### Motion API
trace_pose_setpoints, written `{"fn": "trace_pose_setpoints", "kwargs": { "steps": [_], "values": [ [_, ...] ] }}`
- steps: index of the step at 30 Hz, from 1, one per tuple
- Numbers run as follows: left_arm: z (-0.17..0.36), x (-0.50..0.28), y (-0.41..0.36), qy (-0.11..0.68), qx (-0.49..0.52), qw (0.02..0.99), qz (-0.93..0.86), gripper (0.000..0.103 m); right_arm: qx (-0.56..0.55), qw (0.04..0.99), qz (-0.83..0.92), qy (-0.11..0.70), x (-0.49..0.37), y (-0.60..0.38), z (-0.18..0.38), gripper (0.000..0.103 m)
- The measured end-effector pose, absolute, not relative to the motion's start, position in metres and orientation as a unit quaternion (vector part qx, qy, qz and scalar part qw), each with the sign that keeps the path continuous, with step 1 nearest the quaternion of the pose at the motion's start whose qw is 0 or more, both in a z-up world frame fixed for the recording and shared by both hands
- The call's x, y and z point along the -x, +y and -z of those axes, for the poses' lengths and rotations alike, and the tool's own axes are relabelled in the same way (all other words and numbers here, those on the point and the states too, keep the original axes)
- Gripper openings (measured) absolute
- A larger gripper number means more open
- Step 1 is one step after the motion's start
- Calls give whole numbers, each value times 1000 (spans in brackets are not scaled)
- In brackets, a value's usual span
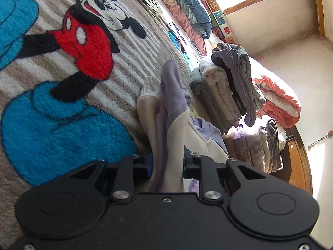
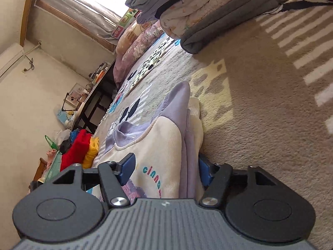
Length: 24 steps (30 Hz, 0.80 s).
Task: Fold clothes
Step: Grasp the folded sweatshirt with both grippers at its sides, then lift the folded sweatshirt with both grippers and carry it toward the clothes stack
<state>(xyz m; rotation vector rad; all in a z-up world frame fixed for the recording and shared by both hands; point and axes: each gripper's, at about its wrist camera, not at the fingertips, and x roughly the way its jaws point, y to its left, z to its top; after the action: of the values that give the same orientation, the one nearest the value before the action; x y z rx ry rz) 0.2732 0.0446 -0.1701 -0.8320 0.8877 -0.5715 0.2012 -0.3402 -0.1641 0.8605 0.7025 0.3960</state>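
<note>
A folded cream and lilac sweatshirt [image 1: 177,108] lies on the plush Mickey Mouse blanket [image 1: 62,108]. My left gripper [image 1: 167,163] is shut on one edge of it, with thick fabric filling the gap between the blue pads [image 1: 149,164]. In the right wrist view the same sweatshirt [image 2: 166,137] shows teal and orange lettering. My right gripper [image 2: 165,169] is clamped on it, one pad [image 2: 127,166] on top and the other against the beige blanket [image 2: 260,125] underneath. The cloth hides the inner faces of the pads.
A pile of folded clothes [image 1: 224,95] stands just beyond the sweatshirt, also seen in the right wrist view [image 2: 218,14]. A second pile [image 1: 260,145] and a coral blanket [image 1: 276,100] lie near the wooden bed edge [image 1: 299,156]. Pillows [image 1: 187,6] line the far side. Red and yellow clothes [image 2: 79,150] sit by a desk [image 2: 97,91].
</note>
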Motion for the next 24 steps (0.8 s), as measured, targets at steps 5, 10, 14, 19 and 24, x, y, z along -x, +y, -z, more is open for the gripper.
{"fn": "trace_pose_setpoints", "kwargs": {
  "steps": [5, 10, 14, 19, 24],
  "values": [
    [160, -254, 48, 406, 430, 756, 280, 17, -487, 795, -179, 313, -190, -348, 175, 23],
    [147, -216, 50, 415, 453, 729, 301, 17, -541, 771, -190, 277, -149, -360, 159, 22],
    [154, -184, 51, 445, 430, 736, 276, 20, -573, 750, -199, 265, -101, -367, 156, 22],
    [159, -169, 54, 451, 391, 761, 256, 44, -518, 786, -169, 292, -73, -361, 162, 65],
    [157, -160, 51, 440, 368, 778, 257, 52, -451, 823, -158, 308, -65, -348, 159, 78]
  ]
}}
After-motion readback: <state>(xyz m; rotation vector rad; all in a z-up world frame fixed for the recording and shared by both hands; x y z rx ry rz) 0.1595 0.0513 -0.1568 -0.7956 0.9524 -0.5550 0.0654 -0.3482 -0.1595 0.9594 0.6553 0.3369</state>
